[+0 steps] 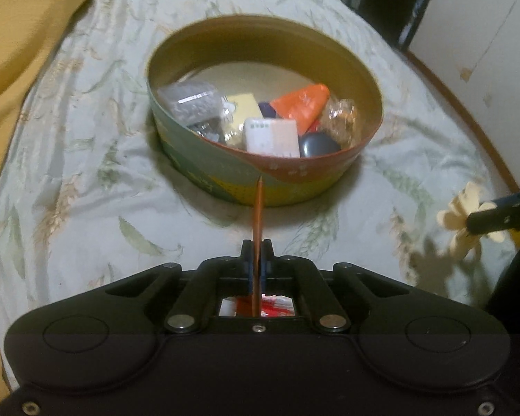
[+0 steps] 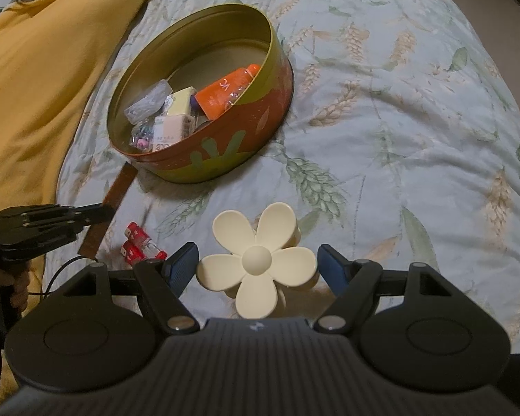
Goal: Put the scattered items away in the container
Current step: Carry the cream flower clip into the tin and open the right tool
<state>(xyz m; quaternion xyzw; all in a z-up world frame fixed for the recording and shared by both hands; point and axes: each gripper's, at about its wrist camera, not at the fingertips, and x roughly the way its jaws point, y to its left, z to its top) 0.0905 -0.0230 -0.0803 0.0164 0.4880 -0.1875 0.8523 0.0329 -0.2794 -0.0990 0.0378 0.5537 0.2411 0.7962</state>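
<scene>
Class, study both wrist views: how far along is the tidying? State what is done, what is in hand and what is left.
Done: the round tin already holds several items, including an orange tube and a white box. In hand: the left gripper is shut on a thin brown strip; the right gripper straddles the cream flower hair clip, pads not visibly pressing it. Left: two small red-capped items on the bedspread.
</scene>
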